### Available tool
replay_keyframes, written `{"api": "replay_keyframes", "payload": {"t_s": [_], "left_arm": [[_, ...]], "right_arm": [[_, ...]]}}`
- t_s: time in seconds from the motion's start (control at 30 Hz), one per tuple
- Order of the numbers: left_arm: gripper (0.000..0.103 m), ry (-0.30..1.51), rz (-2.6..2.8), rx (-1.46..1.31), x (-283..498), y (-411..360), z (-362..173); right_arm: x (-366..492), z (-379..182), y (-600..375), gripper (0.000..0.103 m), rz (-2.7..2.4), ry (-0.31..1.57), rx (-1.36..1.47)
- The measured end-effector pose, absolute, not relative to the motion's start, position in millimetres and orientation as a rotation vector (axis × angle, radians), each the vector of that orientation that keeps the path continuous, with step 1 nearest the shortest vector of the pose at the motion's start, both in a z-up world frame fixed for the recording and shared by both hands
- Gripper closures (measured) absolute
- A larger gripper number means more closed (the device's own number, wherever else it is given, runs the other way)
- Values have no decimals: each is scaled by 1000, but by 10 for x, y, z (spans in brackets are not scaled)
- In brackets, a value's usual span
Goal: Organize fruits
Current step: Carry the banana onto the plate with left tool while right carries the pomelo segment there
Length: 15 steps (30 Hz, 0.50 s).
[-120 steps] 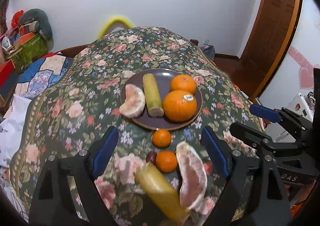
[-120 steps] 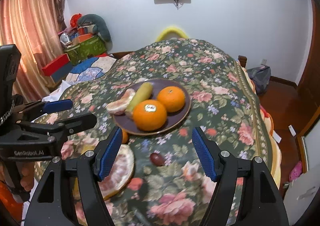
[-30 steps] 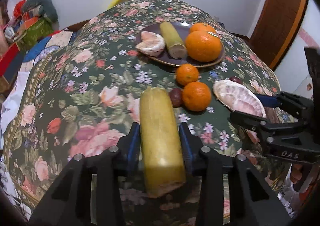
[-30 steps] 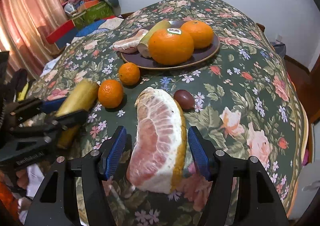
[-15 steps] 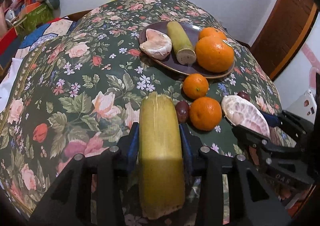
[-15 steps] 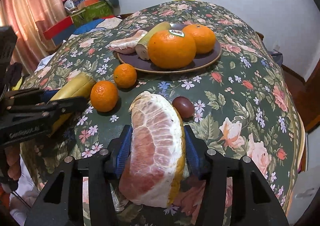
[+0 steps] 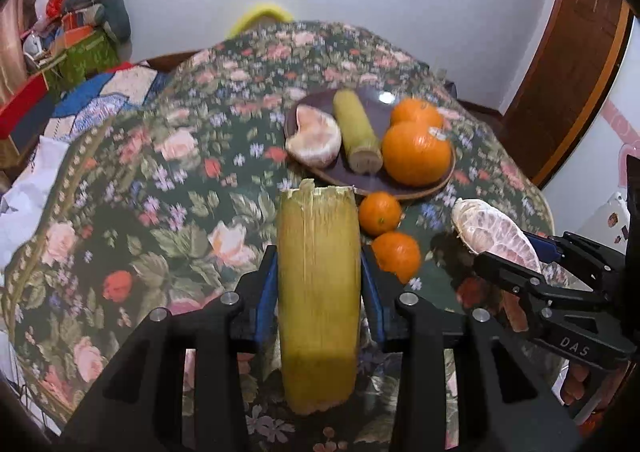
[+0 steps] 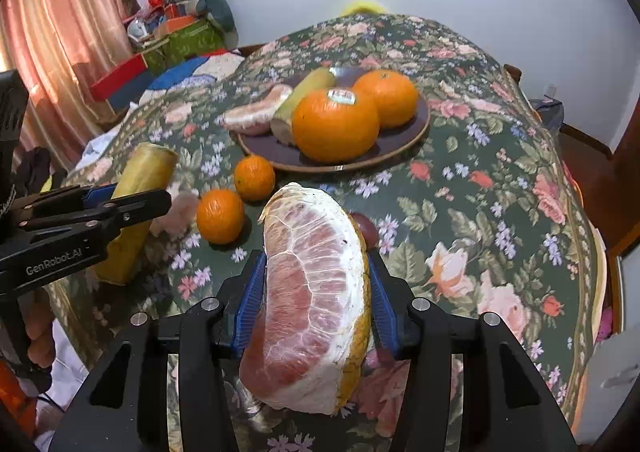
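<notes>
Looking through the left wrist view first, the left gripper [image 7: 320,284] has its jaws clamped on the yellow-green stalk piece [image 7: 318,292], lengthwise so it can't roll, aimed at the plate [image 7: 440,182] on the table [image 7: 160,172]. Right wrist view: the right gripper [image 8: 316,304] has its jaws squeezing a peeled pomelo wedge [image 8: 312,300] by its flat sides. Only this view shows the dark little fruit [image 8: 366,228] tucked behind the wedge, probably next for the plate

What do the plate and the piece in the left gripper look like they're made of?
Plate: dark purplish-brown, probably glazed ceramic; its surface is glossy with a bright glare spot, and the rim looks lighter.
Yellow-green stalk in the left gripper: fibrous plant material, likely sugarcane; matte, with lengthwise streaks and a ragged cut end.
</notes>
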<state>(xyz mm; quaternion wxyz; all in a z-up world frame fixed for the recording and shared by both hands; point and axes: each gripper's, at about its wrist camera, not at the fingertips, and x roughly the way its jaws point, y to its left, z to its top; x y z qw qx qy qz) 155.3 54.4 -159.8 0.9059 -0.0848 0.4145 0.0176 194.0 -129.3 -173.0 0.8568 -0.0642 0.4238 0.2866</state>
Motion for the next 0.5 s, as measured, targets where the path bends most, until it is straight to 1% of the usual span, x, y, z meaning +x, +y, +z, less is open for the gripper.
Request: {"api": "replay_keyframes", "payload": {"t_s": [0.23,0.5], "left_arm": [[65,781,22,-167,1610,507,-1312],[65,733,-2,-161,1818,469,-1162]], "right_arm": [[2028,-1455,-1369,57,583,812,-88],[2230,-1253,-1404,57,557,748,-64]]}}
